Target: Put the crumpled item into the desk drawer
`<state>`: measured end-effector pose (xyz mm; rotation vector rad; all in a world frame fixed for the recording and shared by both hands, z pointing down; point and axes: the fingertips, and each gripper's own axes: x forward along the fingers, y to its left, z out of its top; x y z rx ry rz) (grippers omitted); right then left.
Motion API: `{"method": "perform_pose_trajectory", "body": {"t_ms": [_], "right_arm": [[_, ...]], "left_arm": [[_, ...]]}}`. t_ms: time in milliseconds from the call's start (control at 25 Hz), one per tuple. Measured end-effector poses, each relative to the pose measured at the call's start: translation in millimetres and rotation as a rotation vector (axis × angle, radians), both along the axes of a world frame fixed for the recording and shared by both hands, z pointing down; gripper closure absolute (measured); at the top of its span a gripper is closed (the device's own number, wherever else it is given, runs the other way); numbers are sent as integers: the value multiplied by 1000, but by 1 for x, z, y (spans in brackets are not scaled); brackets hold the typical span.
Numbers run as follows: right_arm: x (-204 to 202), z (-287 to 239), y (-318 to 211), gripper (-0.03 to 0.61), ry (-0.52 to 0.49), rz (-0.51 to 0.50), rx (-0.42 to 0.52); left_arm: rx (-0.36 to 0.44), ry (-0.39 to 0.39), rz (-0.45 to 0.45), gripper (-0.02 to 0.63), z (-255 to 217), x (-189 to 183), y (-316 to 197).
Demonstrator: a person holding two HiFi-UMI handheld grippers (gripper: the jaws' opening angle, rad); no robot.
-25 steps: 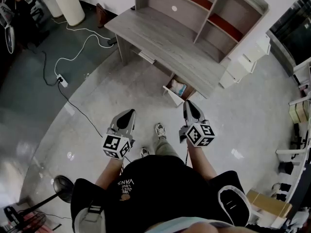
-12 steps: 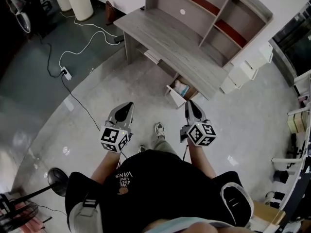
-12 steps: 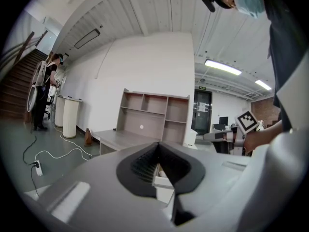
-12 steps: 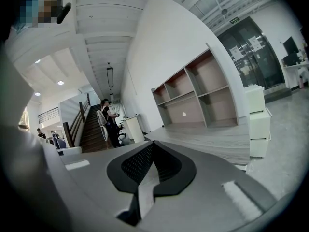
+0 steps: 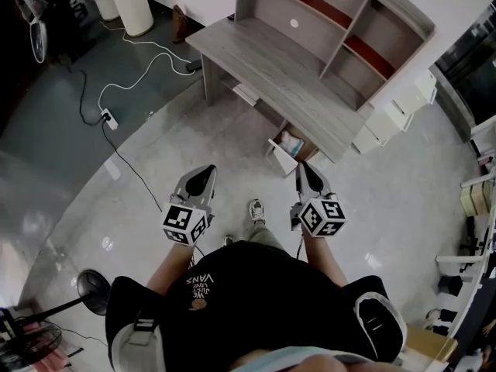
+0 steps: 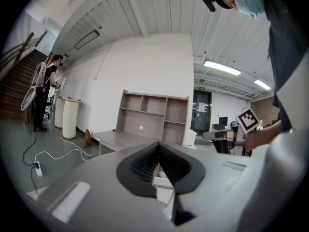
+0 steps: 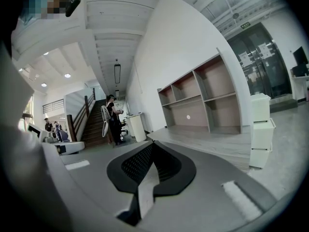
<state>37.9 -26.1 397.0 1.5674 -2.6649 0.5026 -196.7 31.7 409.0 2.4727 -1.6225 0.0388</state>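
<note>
Desk: a grey wood desk (image 5: 314, 99) with an open-shelf hutch (image 5: 333, 22) along its back; the tabletop (image 5: 256, 49) is bare.
Drawer: the drawer (image 5: 279, 156) is pulled out from under the desk's right end, with its white front toward the person.
Crumpled item: the crumpled item (image 5: 289, 141), pale blue and white, lies inside the open drawer just below the desk's front edge.
Left gripper: the left gripper (image 5: 208, 170) is held over the floor in front of the desk, well apart from it. Its fingers (image 6: 142, 166) are clenched tip to tip with nothing between them.
Right gripper: the right gripper (image 5: 301, 166) is in front of the desk's right end, near the drawer and pointing toward it. Its fingers (image 7: 137, 166) are clenched and empty.
Shoe: one shoe (image 5: 256, 208) is on the floor in front of the desk, between the two grippers.
White cabinet: a stack of white units (image 5: 387, 108) stands just beside the desk's right end.
Cable: a white cable (image 5: 143, 53) and a power strip (image 5: 108, 118) lie on the floor off the desk's left end.
Bin: a white cylinder (image 5: 138, 6) stands beyond the desk's left end.
</note>
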Motion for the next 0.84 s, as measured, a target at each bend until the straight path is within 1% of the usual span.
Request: {"method": "perform_pose_trajectory", "body": {"t_ms": [200, 440, 840], "right_arm": [[1, 8, 2, 575, -7, 1, -20], [-4, 19, 0, 575, -4, -2, -40], [-6, 22, -9, 575, -1, -12, -43]], "left_arm": [[-7, 2, 3, 561, 2, 6, 1], [-18, 8, -6, 561, 9, 4, 1], [-29, 20, -25, 561, 14, 2, -6]]}}
